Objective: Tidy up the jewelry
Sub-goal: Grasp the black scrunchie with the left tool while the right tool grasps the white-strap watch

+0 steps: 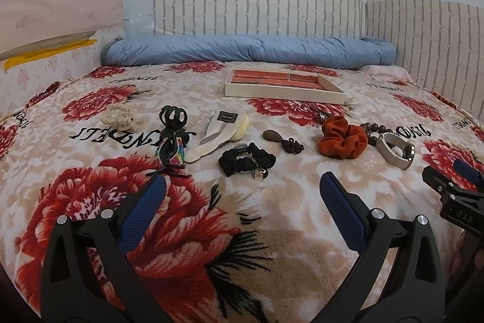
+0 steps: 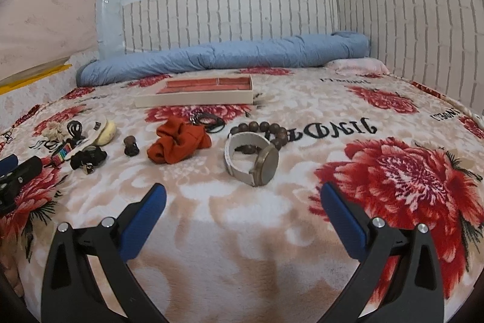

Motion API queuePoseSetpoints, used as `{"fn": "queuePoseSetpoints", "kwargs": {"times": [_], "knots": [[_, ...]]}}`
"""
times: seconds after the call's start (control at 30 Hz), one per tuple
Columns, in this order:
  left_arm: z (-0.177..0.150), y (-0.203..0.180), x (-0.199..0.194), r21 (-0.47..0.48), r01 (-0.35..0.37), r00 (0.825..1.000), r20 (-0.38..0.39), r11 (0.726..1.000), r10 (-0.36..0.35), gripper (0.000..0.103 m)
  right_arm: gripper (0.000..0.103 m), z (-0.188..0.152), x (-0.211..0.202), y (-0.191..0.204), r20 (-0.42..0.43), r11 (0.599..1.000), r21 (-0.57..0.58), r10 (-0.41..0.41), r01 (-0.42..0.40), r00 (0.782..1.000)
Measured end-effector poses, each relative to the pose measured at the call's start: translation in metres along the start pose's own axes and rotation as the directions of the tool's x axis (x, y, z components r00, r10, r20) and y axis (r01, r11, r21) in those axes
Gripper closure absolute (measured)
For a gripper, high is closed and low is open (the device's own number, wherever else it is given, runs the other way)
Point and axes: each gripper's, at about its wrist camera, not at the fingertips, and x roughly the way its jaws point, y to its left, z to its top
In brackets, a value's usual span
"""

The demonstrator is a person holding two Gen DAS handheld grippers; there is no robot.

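Right hand-held gripper [image 2: 242, 202] agape; bead bracelet [image 2: 266, 130] half-hidden behind watch [image 2: 254, 159].

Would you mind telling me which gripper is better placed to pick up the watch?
Right. The watch lies just ahead between the right gripper's open jaws; from the left gripper it sits far off to the right.

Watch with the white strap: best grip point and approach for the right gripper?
Probably the white strap loop, not the case. The watch lies on its side on the blanket, strap arching up as an open loop and the round gold case at its near right end. Bring the open right gripper down from the near side and pinch the band at the top of the arch, one finger inside the loop.
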Motion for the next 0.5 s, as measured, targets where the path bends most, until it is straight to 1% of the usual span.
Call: {"fn": "queuePoseSetpoints", "kwargs": {"times": [0.2, 0.27, 0.33, 0.4, 0.5], "knots": [[0.003, -0.001, 0.009, 0.004, 0.016, 0.999, -0.051, 1.0, -0.016, 0.005, 0.004, 0.001, 0.003, 0.003, -0.03, 0.999, -0.026, -0.018, 0.018, 0.999], [0.004, 0.001, 0.014, -0.007, 0.022, 0.997, -0.078, 1.0, -0.022, 0.005, 0.004, 0.002, 0.004, 0.002, -0.037, 0.999, -0.034, -0.03, 0.029, 0.999], [0.007, 0.004, 0.018, -0.024, 0.024, 0.995, -0.099, 0.999, -0.026, 0.005, 0.004, 0.004, 0.006, 0.001, -0.046, 0.999, -0.036, -0.023, 0.022, 0.999], [0.009, 0.006, 0.022, -0.03, 0.024, 0.993, -0.113, 0.999, -0.027, 0.005, 0.004, 0.007, 0.009, -0.001, -0.063, 1.0, -0.024, -0.011, 0.009, 0.998], [0.016, 0.006, 0.026, -0.021, 0.027, 0.992, -0.123, 0.999, -0.029, 0.005, 0.004, 0.012, 0.015, -0.004, -0.085, 1.0, -0.001, -0.016, 0.016, 0.996]]}}
